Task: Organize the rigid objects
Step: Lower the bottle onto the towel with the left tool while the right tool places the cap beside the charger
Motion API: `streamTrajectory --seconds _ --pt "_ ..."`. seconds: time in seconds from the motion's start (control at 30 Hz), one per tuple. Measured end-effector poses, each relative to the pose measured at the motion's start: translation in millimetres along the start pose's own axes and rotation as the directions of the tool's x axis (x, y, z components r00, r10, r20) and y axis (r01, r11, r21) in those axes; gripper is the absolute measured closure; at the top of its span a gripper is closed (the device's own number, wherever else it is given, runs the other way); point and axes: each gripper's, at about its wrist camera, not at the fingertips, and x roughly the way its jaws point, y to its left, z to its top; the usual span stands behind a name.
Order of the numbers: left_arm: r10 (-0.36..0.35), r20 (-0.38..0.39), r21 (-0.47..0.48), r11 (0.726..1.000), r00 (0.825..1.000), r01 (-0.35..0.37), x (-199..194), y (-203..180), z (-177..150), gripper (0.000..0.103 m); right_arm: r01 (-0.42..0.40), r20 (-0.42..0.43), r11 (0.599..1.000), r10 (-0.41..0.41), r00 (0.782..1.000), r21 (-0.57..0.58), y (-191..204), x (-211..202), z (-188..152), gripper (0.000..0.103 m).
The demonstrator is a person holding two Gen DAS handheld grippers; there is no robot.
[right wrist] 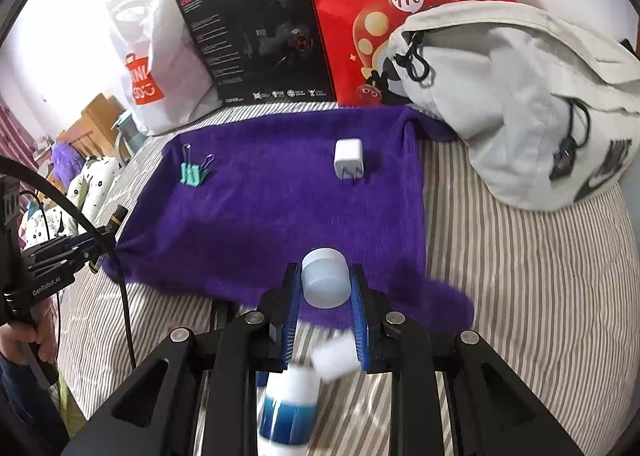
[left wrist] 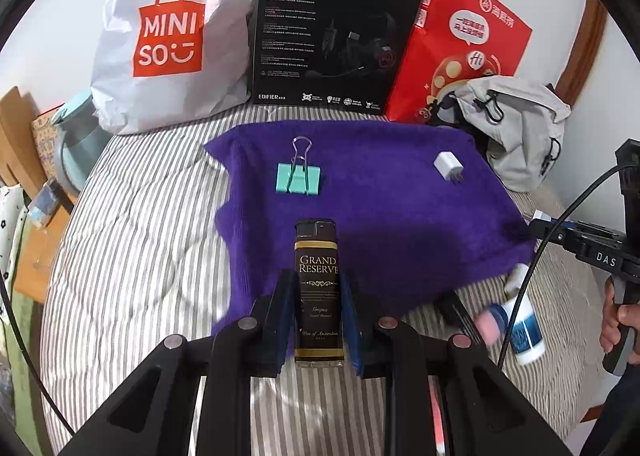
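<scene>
A white Miniso bag, a black headset box and a red paper bag are standing in a row at the back of the striped bedding — the box between the two bags. A grey drawstring bag is slumping against the red one.

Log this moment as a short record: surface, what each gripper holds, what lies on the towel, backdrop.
surface: purple towel on striped bedding
left gripper: shut on lighter
right gripper: shut on white bottle
on towel: green binder clip, white charger, apart
backdrop: white bag, black box, red bag, grey backpack
</scene>
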Motion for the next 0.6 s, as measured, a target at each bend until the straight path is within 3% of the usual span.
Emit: streamTrajectory --seconds 0.33,0.6 --pt "-0.003 -0.038 -0.007 1.000 0.999 0.003 42.1 7.0 25.2 0.081 0.066 -0.036 0.998 -0.066 0.997 -0.018 -17.4 57.3 40.5 0.079" --pt "-0.004 -0.067 -0.018 1.000 0.998 0.003 66.7 11.4 33.8 0.081 0.094 -0.053 0.995 -0.096 0.994 -0.040 -20.3 86.7 49.6 0.079"
